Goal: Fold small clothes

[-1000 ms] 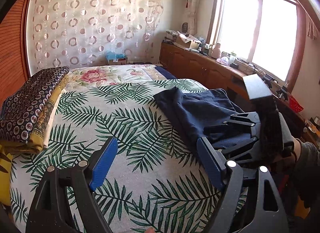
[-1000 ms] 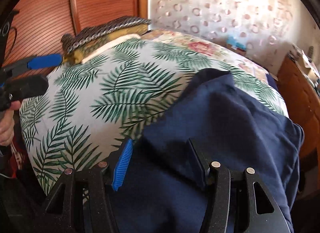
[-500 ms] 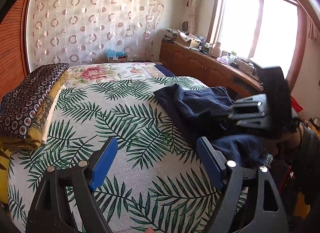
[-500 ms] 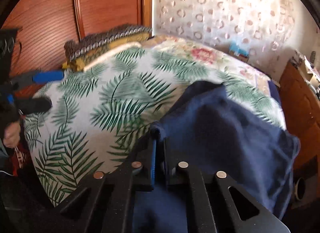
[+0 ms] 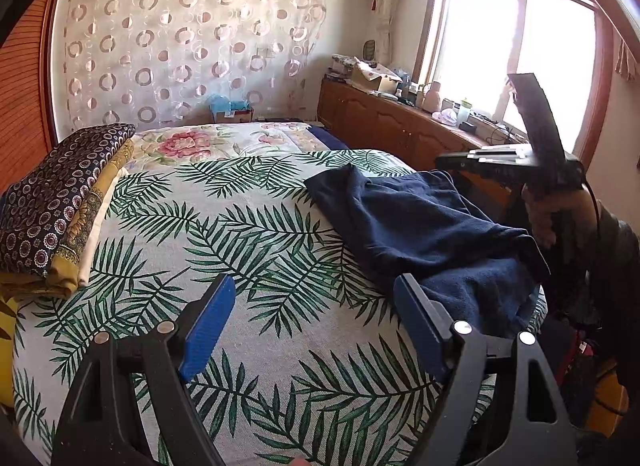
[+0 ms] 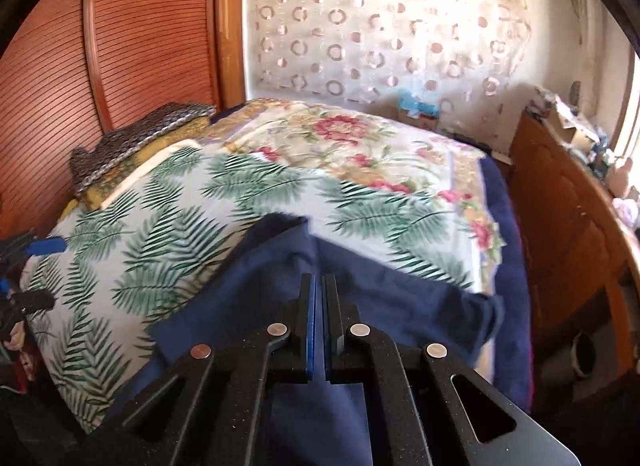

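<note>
Navy cloth is what I have in my right gripper: its two fingers are pressed nearly together on a raised fold of the dark blue garment, which bunches up around the tips and drapes down toward the near edge of the bed. My left gripper hangs over the palm-leaf bedspread with its blue-padded fingers spread wide and nothing between them; the right-hand pad sits just beside the garment's near hem, though I cannot tell whether it touches. From the left wrist view the garment lies rumpled along the right side of the bed, with the right gripper lifted above its far right edge. Farther left, a stack of folded patterned fabrics rests on the bed's left edge. Beyond the palm cover lies a floral quilt, then a circle-patterned curtain and a wooden cabinet under the window.
</note>
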The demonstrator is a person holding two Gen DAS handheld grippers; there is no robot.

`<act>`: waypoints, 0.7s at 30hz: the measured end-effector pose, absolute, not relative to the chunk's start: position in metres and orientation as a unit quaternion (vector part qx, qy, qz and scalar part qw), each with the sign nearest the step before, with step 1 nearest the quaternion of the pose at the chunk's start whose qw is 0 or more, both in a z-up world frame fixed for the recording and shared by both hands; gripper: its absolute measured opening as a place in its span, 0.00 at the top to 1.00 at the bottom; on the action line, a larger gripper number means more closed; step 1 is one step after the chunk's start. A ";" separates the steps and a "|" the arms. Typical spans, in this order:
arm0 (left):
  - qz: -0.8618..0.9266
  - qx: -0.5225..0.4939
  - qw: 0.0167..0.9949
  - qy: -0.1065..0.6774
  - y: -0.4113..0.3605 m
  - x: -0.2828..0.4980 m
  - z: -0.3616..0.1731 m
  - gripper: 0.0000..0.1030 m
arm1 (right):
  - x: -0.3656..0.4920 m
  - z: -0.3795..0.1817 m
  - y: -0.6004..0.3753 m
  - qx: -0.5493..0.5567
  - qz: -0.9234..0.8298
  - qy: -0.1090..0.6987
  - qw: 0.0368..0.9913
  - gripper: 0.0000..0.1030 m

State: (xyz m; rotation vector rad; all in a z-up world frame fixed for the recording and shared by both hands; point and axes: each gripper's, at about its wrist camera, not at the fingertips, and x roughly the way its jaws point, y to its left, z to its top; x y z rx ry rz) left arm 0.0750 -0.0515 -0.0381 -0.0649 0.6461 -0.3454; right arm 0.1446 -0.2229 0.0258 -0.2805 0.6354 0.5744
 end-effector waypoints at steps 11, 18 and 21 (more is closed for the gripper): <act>-0.171 -0.030 0.932 0.319 -0.052 0.075 -0.040 0.20 | 0.118 -0.014 -0.182 -0.134 0.345 0.338 0.865 0.54; -0.173 -0.026 0.931 0.320 -0.053 0.074 -0.041 0.20 | 0.122 -0.041 -0.158 -0.172 0.356 0.369 0.841 0.62; -0.173 -0.027 0.931 0.322 -0.053 0.074 -0.042 0.20 | 0.128 -0.035 -0.165 -0.162 0.347 0.355 0.853 0.95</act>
